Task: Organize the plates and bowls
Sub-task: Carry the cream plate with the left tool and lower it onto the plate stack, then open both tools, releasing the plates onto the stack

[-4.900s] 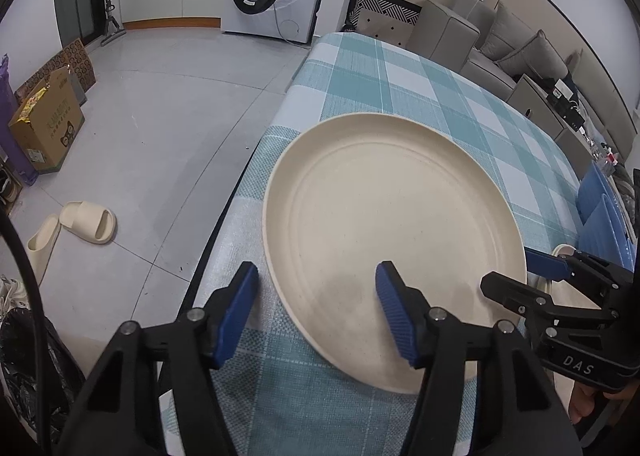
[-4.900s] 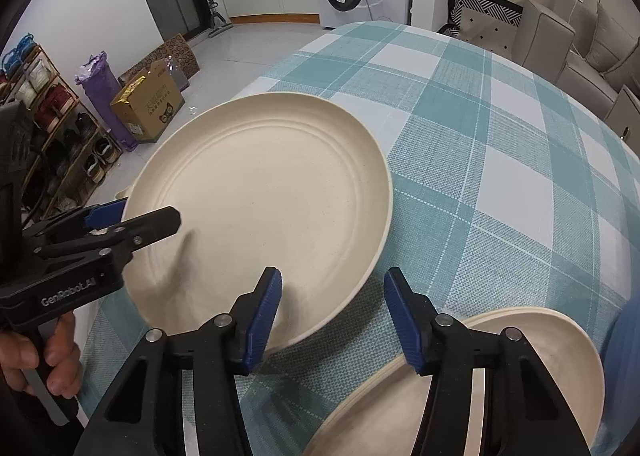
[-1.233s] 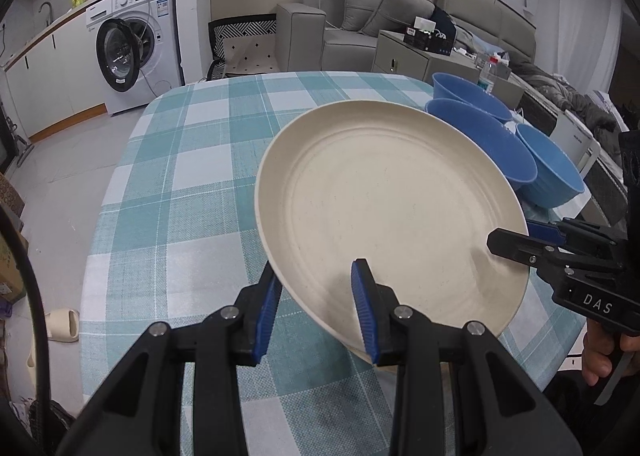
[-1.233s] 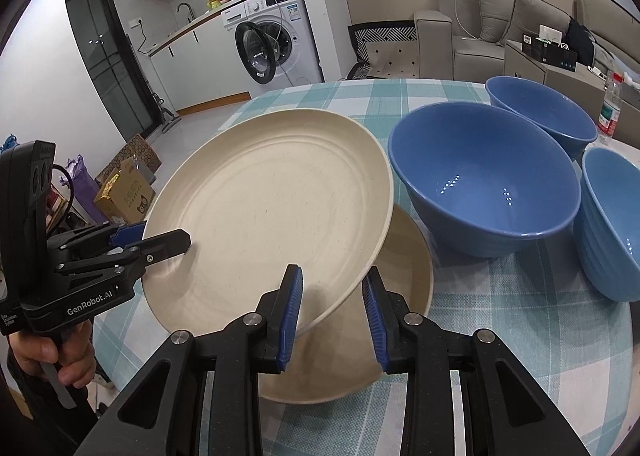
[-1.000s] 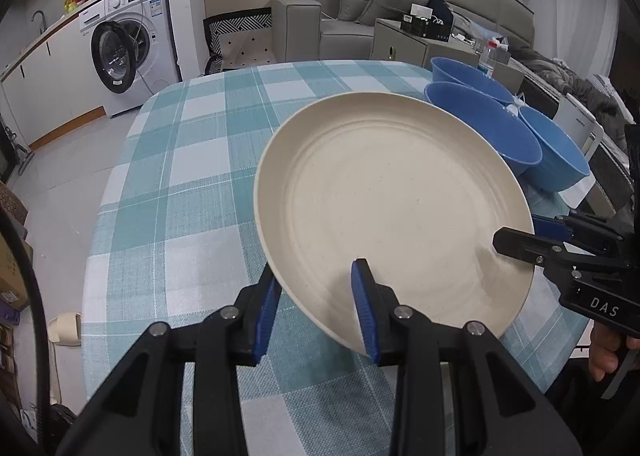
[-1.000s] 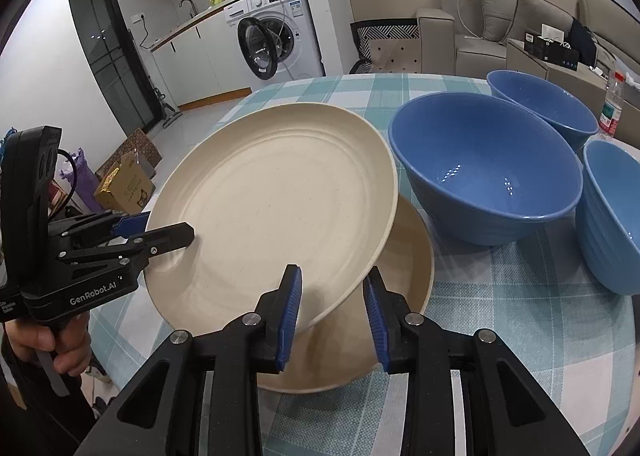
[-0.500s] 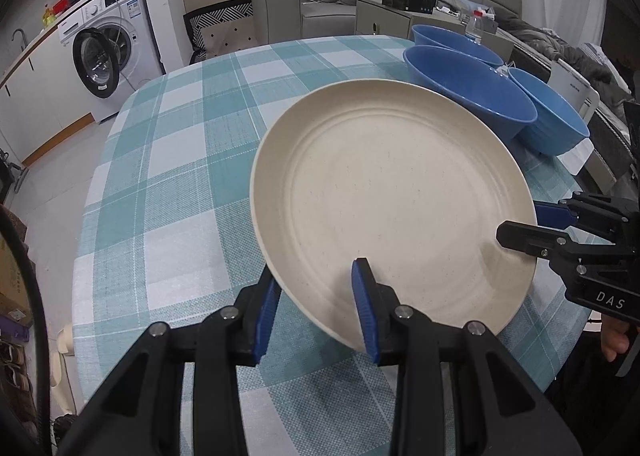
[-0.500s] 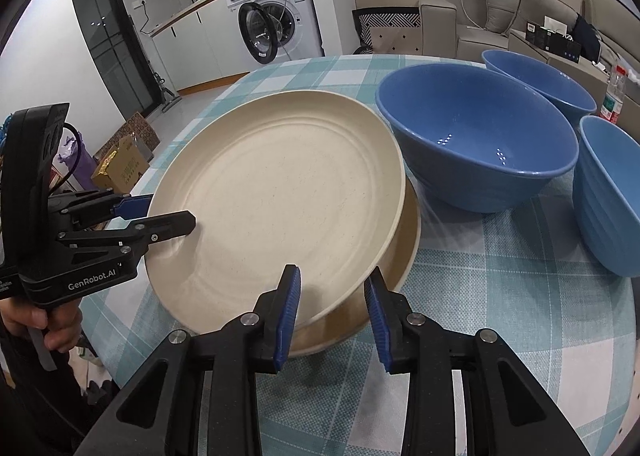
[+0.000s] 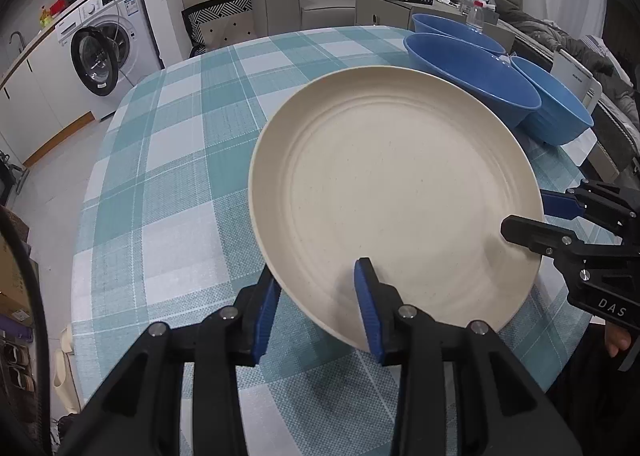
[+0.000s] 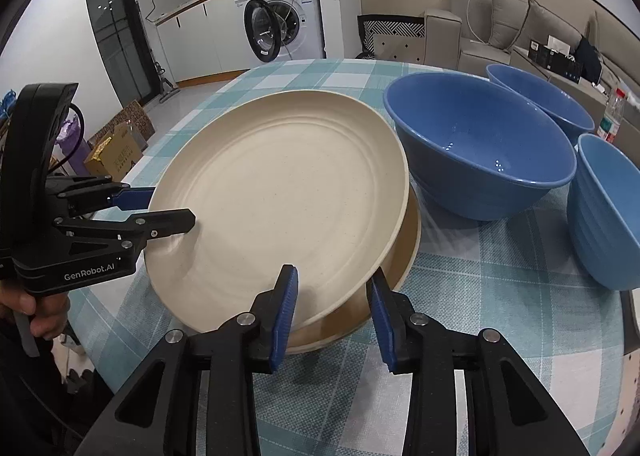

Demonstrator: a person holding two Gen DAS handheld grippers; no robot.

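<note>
A cream plate (image 9: 392, 192) (image 10: 280, 192) lies low over a second cream plate (image 10: 408, 252), shifted a little to its left. My left gripper (image 9: 316, 296) (image 10: 168, 204) straddles its near-left rim. My right gripper (image 10: 334, 308) (image 9: 524, 212) straddles the opposite rim. Both pairs of jaws are opening slightly, with the rim still between the pads and touching them. Three blue bowls stand to the right: a large one (image 10: 480, 144), one behind it (image 10: 540, 96) and a ribbed one (image 10: 608, 208).
The round table has a teal checked cloth (image 9: 180, 160), bare on its far left half. A washing machine (image 10: 280, 20) with its door open and a grey sofa (image 10: 520, 28) stand beyond. A bottle (image 10: 610, 116) stands behind the bowls. A hand (image 10: 36, 312) holds the left gripper.
Both grippers carried the cream plate across the table and lowered it onto the second plate beside the bowls. Over the last half second the pads spread slightly.
</note>
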